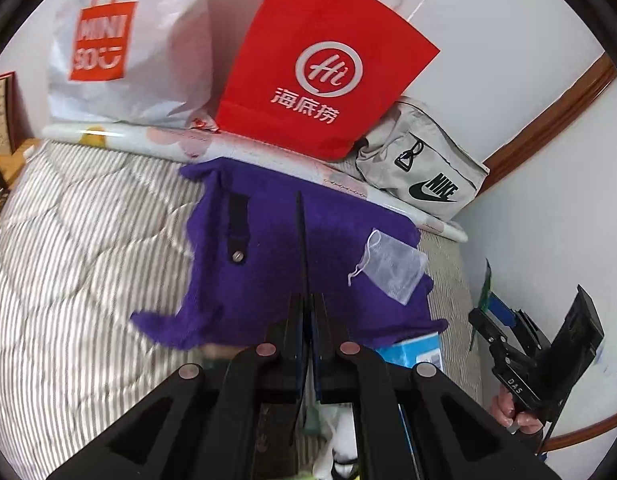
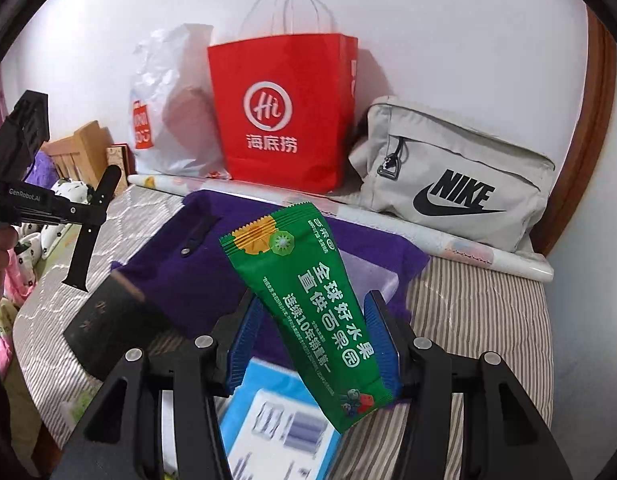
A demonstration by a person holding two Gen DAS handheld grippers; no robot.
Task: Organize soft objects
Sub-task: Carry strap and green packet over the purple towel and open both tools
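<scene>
A purple cloth [image 1: 276, 248] lies on the striped bed, also in the right wrist view [image 2: 176, 276]. A black strap [image 1: 237, 227] and a small clear mesh pouch [image 1: 392, 266] lie on it. My left gripper [image 1: 306, 312] is shut on a thin dark flat item [image 1: 301, 240] seen edge-on, above the cloth. In the right wrist view that gripper [image 2: 80, 240] is at left over a dark flat packet [image 2: 108, 320]. My right gripper [image 2: 312, 340] has its blue pads [image 2: 382, 340] apart, with a green snack packet [image 2: 308, 304] between them, touching the right pad. The right gripper [image 1: 508, 344] shows at far right.
A white Miniso bag [image 1: 120, 48], a red paper bag [image 1: 320, 64] and a grey Nike pouch [image 1: 420, 168] stand along the wall behind a rolled mat [image 1: 156, 140]. A blue box [image 2: 276, 424] lies near the front. A wooden headboard [image 2: 80, 148] and patterned bedding are at left.
</scene>
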